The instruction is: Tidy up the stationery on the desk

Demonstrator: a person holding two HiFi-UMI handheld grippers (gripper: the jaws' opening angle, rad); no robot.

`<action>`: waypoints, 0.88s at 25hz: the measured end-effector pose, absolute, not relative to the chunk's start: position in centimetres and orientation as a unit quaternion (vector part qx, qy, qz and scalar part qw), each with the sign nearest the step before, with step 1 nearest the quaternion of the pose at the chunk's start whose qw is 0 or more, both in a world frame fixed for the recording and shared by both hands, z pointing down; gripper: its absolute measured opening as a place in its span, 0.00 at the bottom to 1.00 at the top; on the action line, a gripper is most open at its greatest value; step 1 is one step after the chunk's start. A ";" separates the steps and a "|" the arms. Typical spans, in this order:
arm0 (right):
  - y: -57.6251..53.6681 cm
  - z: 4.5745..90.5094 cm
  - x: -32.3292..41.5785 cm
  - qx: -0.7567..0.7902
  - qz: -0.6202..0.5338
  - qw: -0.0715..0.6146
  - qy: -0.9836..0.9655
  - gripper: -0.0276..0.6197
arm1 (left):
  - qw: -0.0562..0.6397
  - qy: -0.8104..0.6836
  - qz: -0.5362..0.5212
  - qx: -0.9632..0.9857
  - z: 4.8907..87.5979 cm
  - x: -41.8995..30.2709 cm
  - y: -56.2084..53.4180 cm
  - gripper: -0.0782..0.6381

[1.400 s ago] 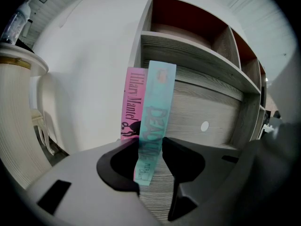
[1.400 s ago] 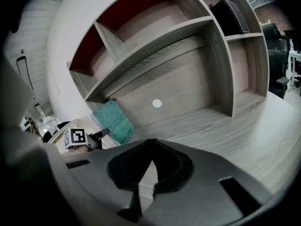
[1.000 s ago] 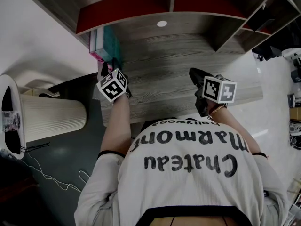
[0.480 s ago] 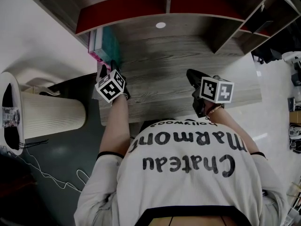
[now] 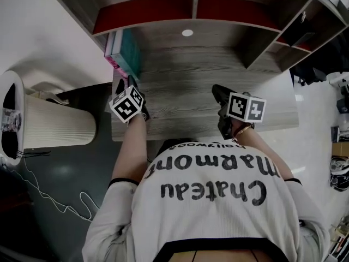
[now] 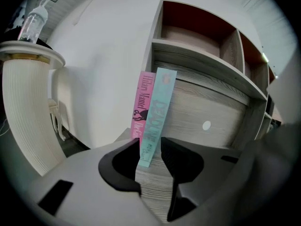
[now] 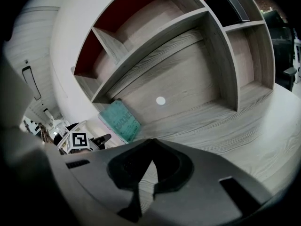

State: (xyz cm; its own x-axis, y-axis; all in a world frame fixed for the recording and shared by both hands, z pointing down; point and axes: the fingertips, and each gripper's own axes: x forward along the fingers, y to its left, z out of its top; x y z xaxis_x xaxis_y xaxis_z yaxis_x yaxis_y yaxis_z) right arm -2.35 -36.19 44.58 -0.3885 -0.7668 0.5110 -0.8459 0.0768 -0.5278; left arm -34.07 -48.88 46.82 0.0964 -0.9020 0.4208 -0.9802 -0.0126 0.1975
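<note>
Two books stand upright at the desk's far left end: a teal one (image 5: 130,51) (image 6: 157,107) (image 7: 120,120) and a pink one (image 5: 113,53) (image 6: 144,102) against its left side. My left gripper (image 5: 124,86) (image 6: 150,152) is just in front of them, open, with the teal spine showing through the gap beyond the fingertips and nothing held. My right gripper (image 5: 218,97) (image 7: 151,145) hovers over the bare wooden desk (image 5: 180,86) near its front edge, its tips meeting and nothing between them.
An open shelf unit (image 5: 191,12) with red backs runs along the rear of the desk; a black object (image 7: 228,4) lies in an upper right cubby. A white ribbed cylinder (image 5: 54,127) stands left of the desk, carrying a clear bottle (image 6: 33,22). A cable (image 5: 54,195) trails on the floor.
The head camera has shifted slightly. The right gripper has drifted a little to the left; the left one stays by the books. Nothing was taken or let go.
</note>
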 end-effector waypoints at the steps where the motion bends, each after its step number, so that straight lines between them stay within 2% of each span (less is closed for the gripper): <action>1: -36.1 44.6 -2.5 0.546 0.400 0.048 -0.734 0.06 | 0.225 -0.665 0.087 0.707 46.8 -33.9 -48.4 0.32; 17: -34.1 43.3 -6.9 0.449 0.412 0.018 -0.793 0.06 | 0.274 -0.577 0.096 0.763 45.8 -23.6 -37.5 0.21; 22: -33.2 41.5 -8.0 0.409 0.386 0.002 -0.827 0.06 | 0.246 -0.575 0.074 0.777 42.8 -21.8 -35.0 0.18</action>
State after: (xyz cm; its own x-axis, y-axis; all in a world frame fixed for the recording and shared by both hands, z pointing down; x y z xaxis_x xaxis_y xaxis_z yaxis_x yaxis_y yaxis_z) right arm -7.98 -33.16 41.45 -0.6658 -0.6743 0.3194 -0.6777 0.3675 -0.6369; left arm -21.78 -34.97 42.84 0.3286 -0.8571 0.3968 -0.9294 -0.2185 0.2975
